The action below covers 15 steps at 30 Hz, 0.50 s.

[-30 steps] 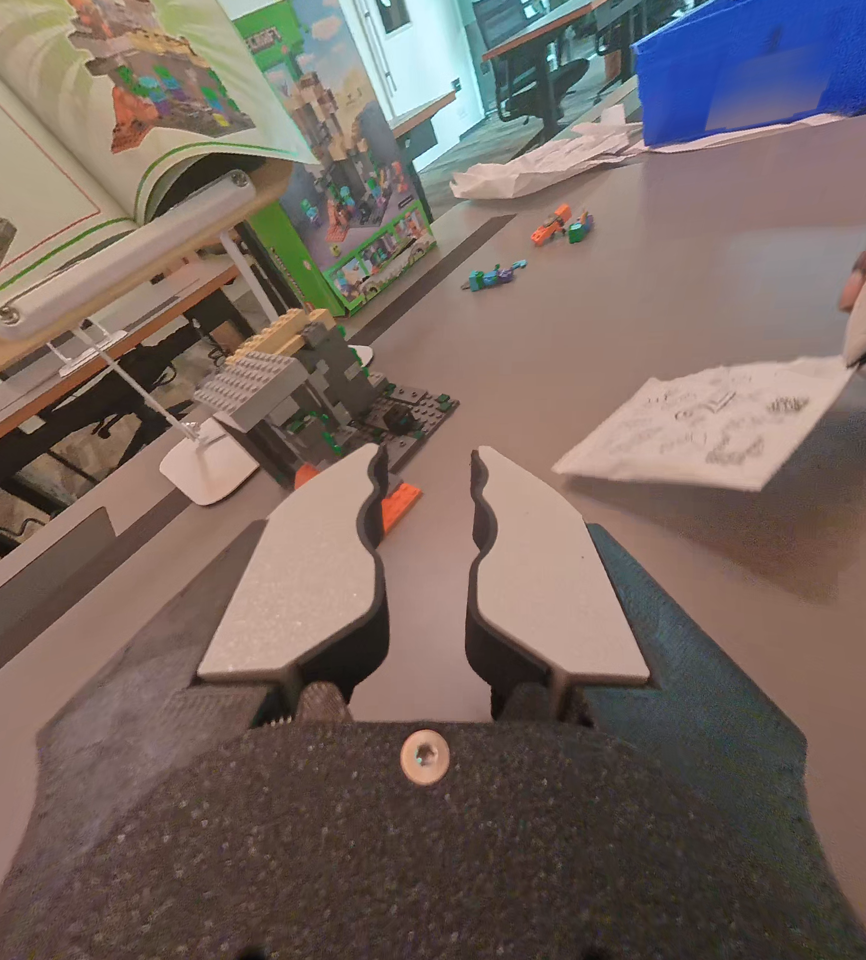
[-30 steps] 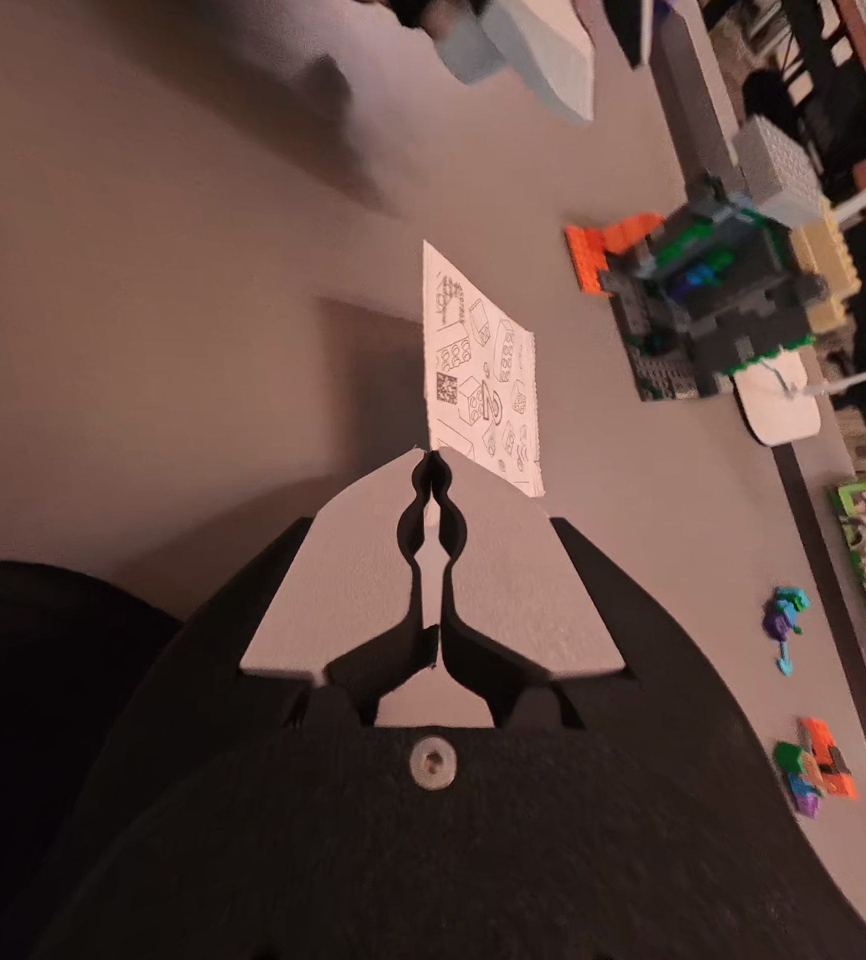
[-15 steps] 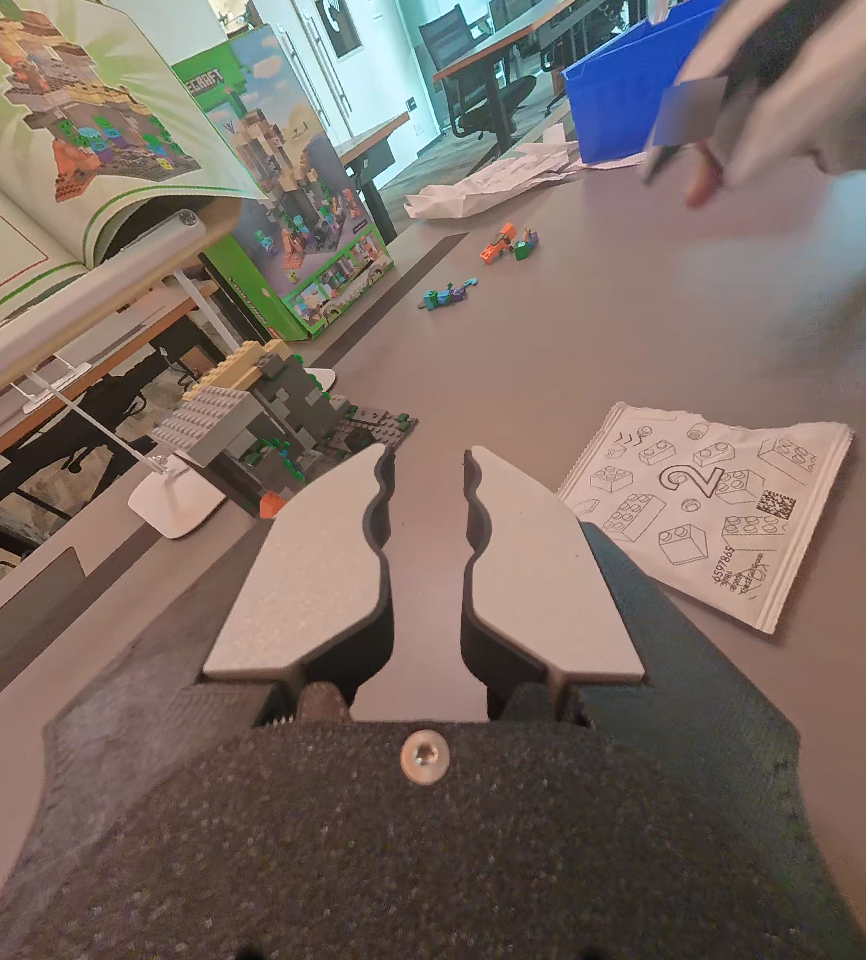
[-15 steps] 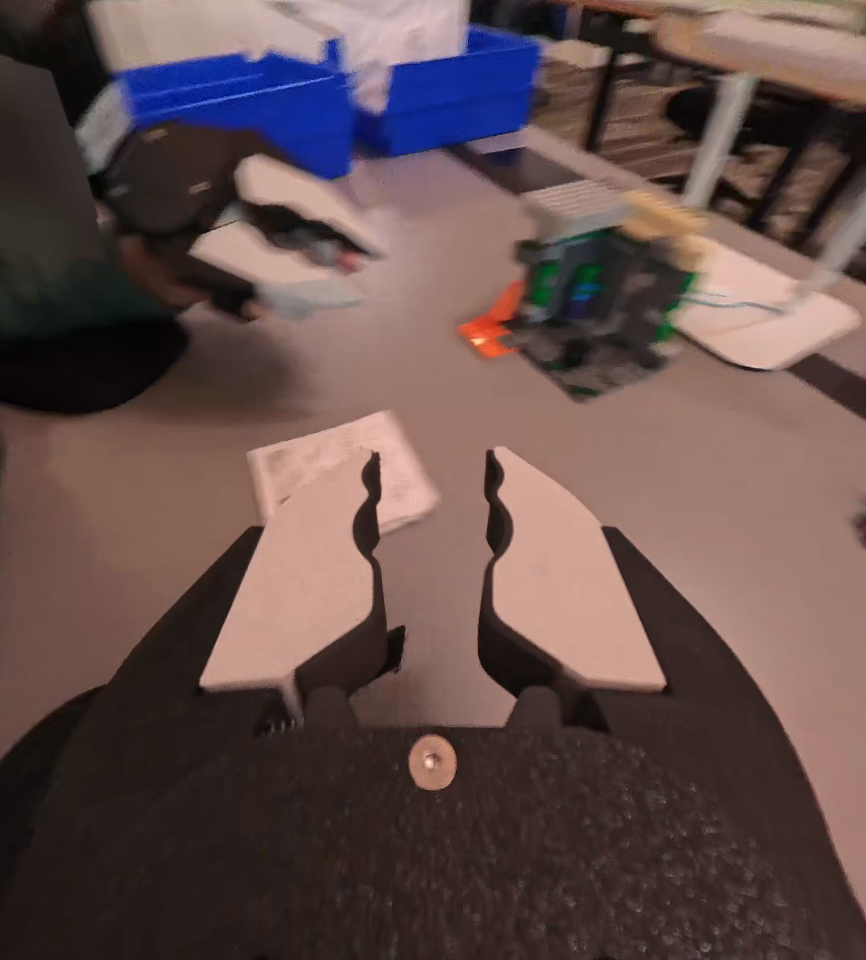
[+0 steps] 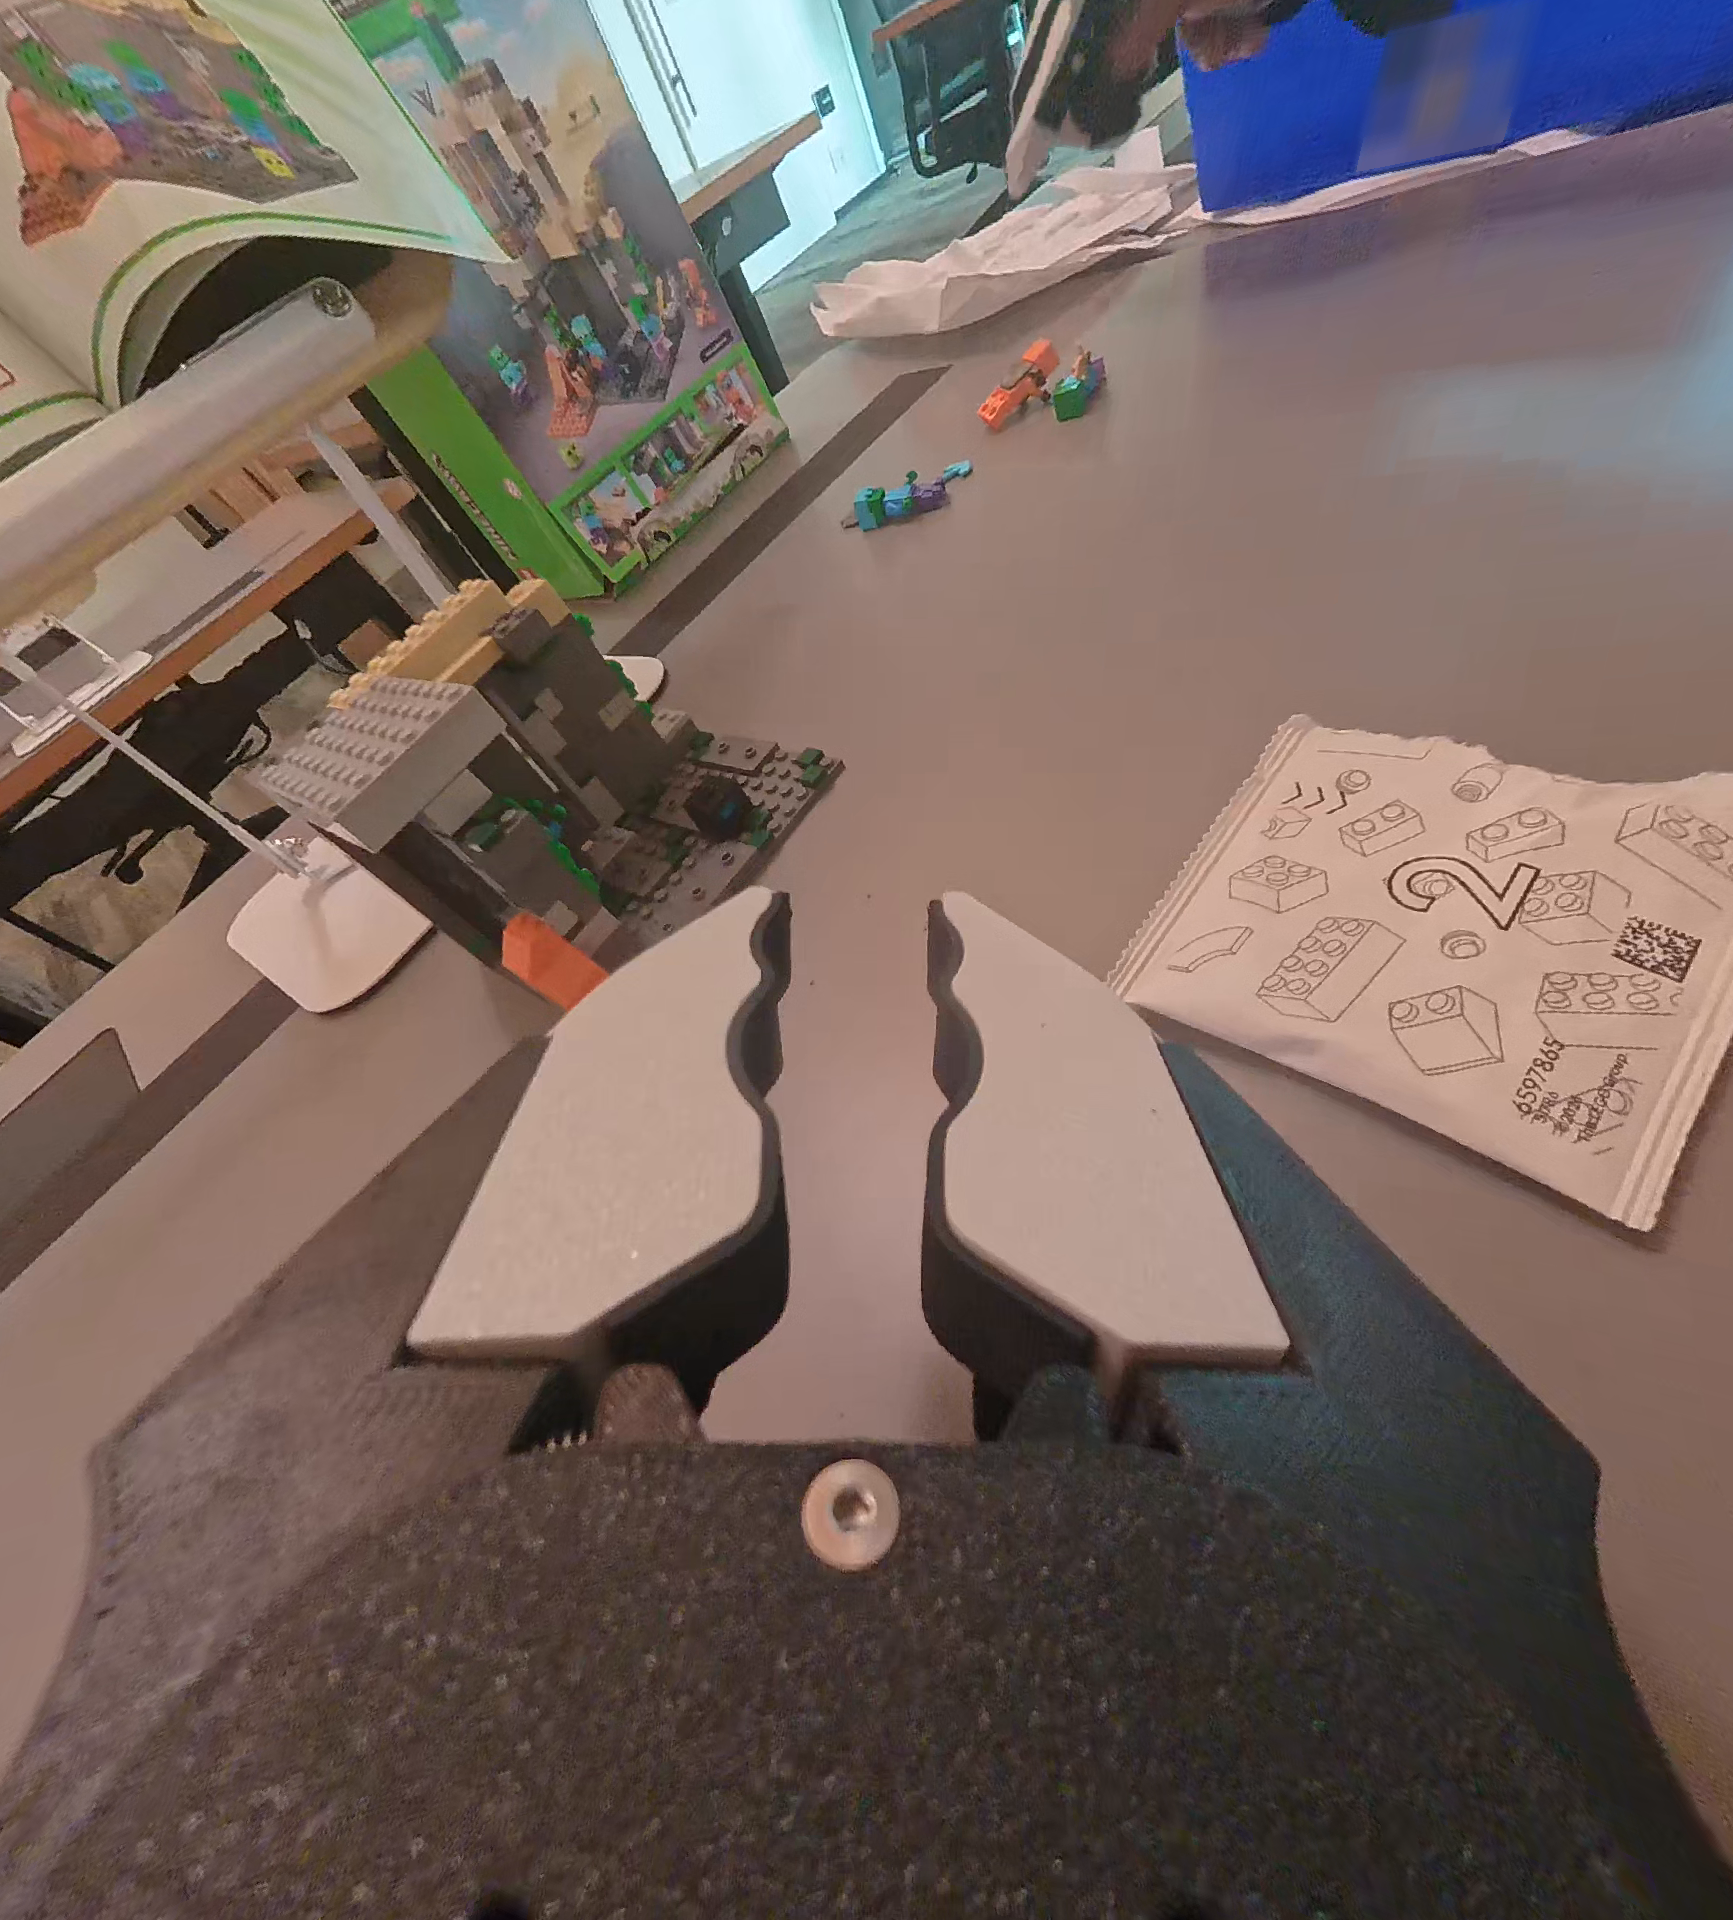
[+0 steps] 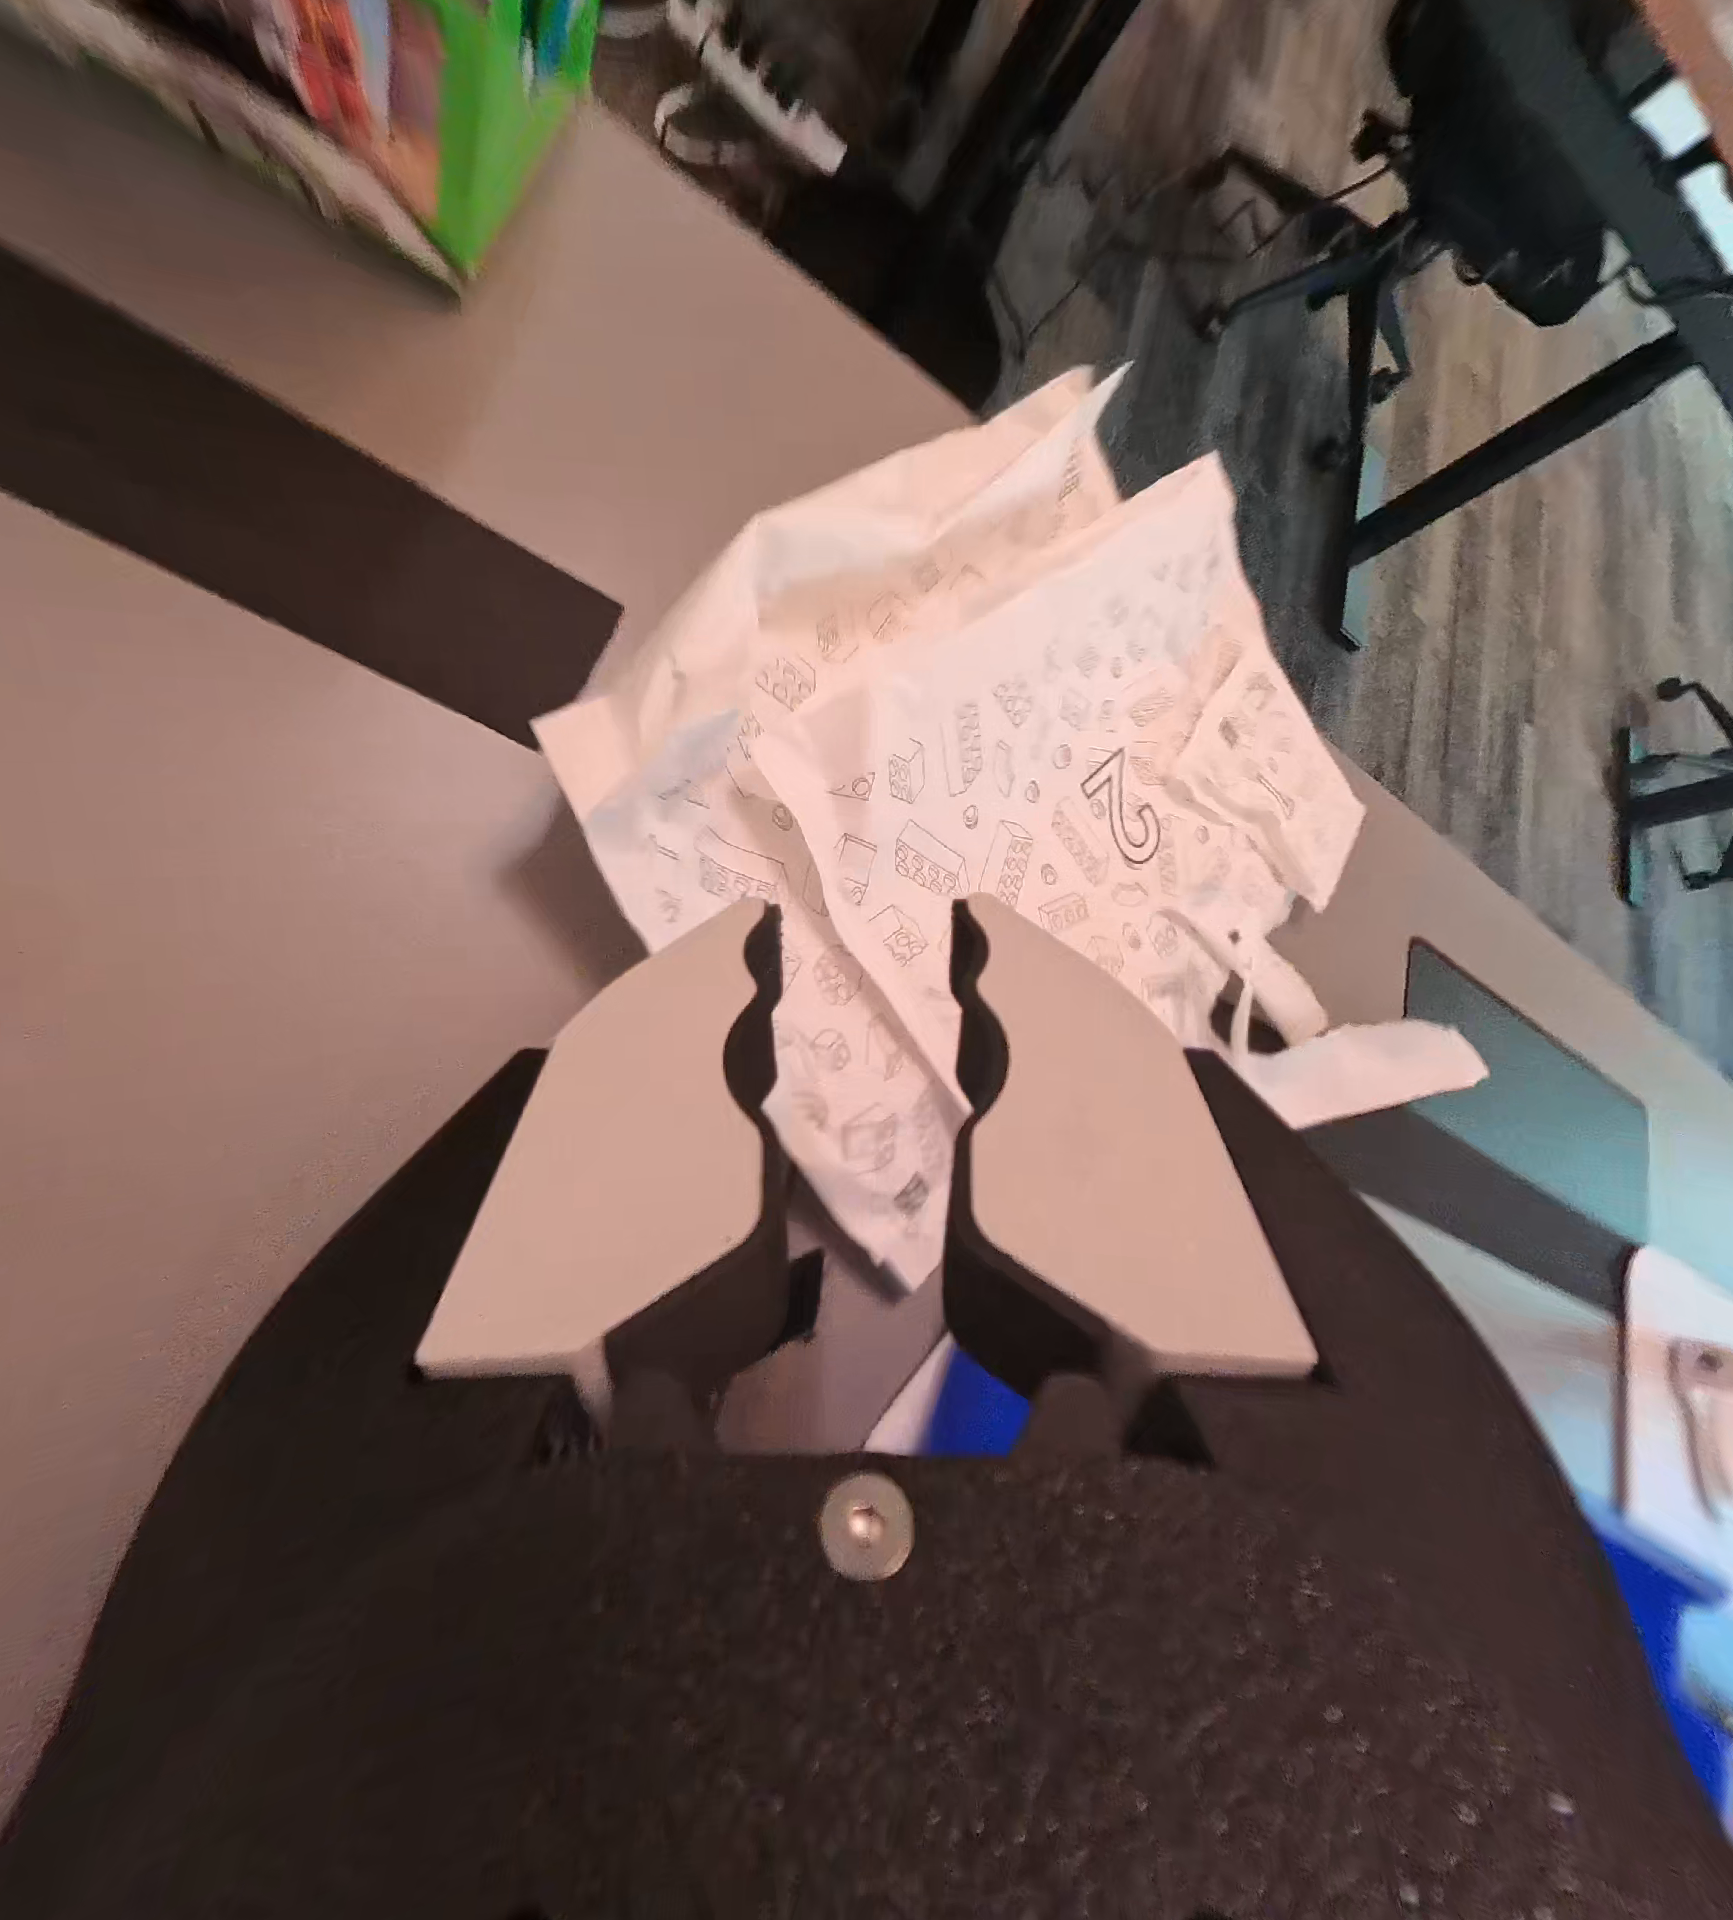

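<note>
Left gripper [image 5: 859,914]: released, empty, over the worktop [image 5: 1257,540] between brick model [image 5: 529,790] and flat bag [image 5: 1485,956]. Right gripper [image 6: 862,920]: released above crumpled bags [image 6: 997,748].

Matt grey table [image 5: 1257,582], crinkled white paper bag [image 5: 1485,966], studded plastic brick model [image 5: 529,790]

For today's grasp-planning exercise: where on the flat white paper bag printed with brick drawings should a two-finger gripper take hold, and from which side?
Probably the torn top edge of the flat white paper bag, approached low from the side facing away from the left gripper. The bag lies flat on the grey table, so only an edge offers purchase, and the torn edge looks slightly raised.
</note>
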{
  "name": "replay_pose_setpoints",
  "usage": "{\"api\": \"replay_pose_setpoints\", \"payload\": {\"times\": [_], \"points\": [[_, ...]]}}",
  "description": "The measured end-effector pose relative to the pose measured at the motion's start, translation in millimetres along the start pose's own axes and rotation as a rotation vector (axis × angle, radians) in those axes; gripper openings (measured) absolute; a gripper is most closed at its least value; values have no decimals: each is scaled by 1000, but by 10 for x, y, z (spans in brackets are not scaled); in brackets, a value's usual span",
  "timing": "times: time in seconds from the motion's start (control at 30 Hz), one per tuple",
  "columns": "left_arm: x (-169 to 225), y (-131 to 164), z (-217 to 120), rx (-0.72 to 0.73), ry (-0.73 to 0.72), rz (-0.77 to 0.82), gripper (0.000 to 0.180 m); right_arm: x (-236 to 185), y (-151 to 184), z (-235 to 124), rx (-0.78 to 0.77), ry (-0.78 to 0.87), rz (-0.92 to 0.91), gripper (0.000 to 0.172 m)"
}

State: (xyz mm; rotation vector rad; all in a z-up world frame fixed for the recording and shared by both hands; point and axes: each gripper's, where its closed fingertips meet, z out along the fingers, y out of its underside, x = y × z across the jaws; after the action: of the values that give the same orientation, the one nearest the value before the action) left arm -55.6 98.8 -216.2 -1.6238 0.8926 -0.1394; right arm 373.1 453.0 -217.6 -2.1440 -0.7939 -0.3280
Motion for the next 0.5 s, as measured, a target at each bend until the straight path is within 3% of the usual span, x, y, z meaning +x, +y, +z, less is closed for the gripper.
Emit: {"api": "replay_pose_setpoints", "payload": {"times": [0.27, 0.43, 0.5], "points": [[46, 78, 65, -24, 32, -8, 25, -63, 146, 687, -161, -62, -214, 35], [37, 85, 73, -25, 34, -14, 24, -21, 123, 803, -165, -27, -266, 5], [32, 88, 72, -25, 35, -18, 24, -51, 75, 751, -146, -44, -281, 1]]}}
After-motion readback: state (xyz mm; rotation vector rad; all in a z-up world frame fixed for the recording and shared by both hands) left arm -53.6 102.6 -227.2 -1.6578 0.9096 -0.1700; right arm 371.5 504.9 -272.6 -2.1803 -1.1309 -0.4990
